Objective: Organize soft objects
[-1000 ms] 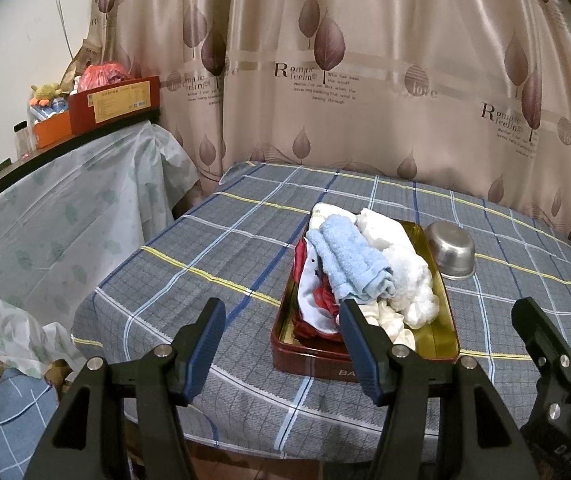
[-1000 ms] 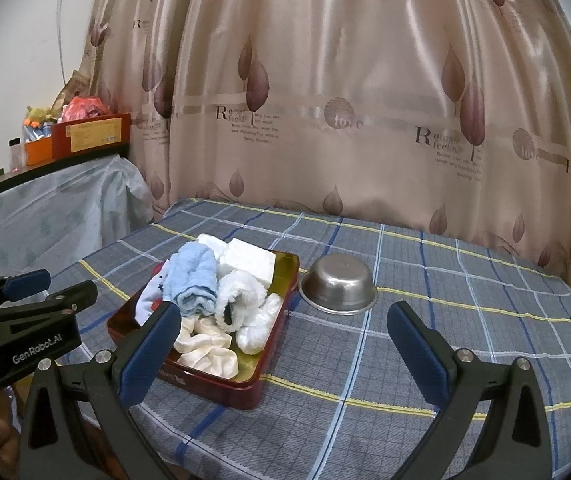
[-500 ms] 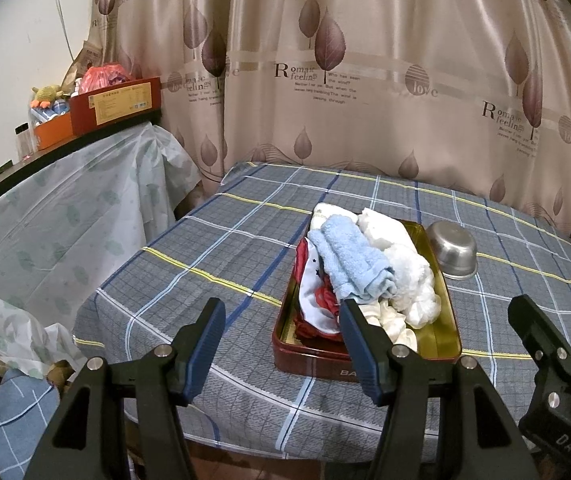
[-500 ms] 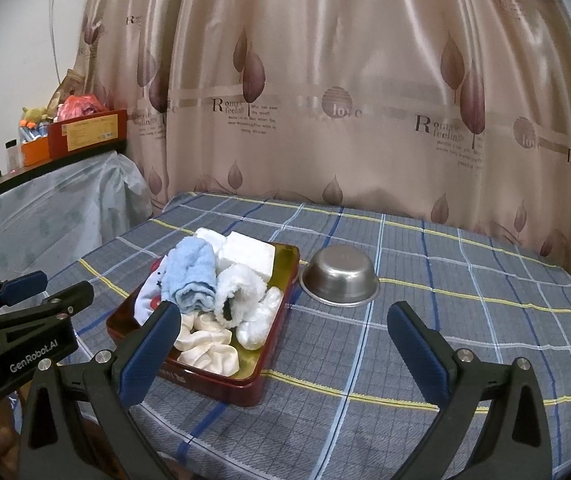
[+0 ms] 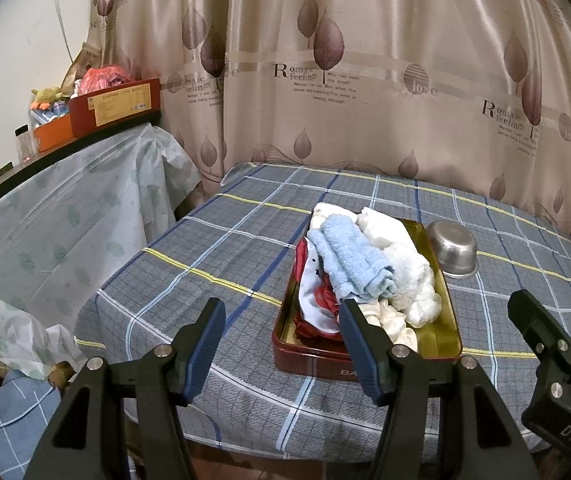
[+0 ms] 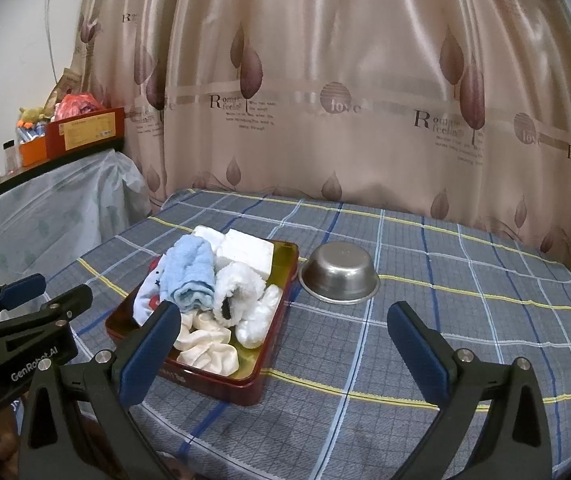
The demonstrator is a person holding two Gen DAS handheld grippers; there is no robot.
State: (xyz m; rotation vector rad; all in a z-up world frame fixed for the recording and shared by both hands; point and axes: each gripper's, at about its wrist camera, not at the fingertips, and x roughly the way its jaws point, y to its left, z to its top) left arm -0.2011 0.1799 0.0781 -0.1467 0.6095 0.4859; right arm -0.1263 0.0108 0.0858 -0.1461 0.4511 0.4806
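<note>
A dark red tin tray (image 5: 451, 336) (image 6: 273, 344) sits on the plaid tablecloth, heaped with soft items. On top lies a rolled light-blue towel (image 5: 351, 260) (image 6: 187, 272), with white fluffy cloths (image 5: 413, 280) (image 6: 237, 288), a cream scrunchie (image 6: 205, 340) and a red-and-white cloth (image 5: 315, 300) around it. My left gripper (image 5: 283, 348) hovers open at the table's near edge, just left of the tray, holding nothing. My right gripper (image 6: 285, 344) is open and empty too, near the tray's front right corner.
An upturned steel bowl (image 5: 453, 248) (image 6: 339, 272) stands right of the tray. A beige leaf-print curtain (image 6: 325, 100) hangs behind the table. At the left is a plastic-covered counter (image 5: 45, 208) with boxes (image 5: 113, 106) on top. Plaid cloth (image 6: 465, 300) stretches right of the bowl.
</note>
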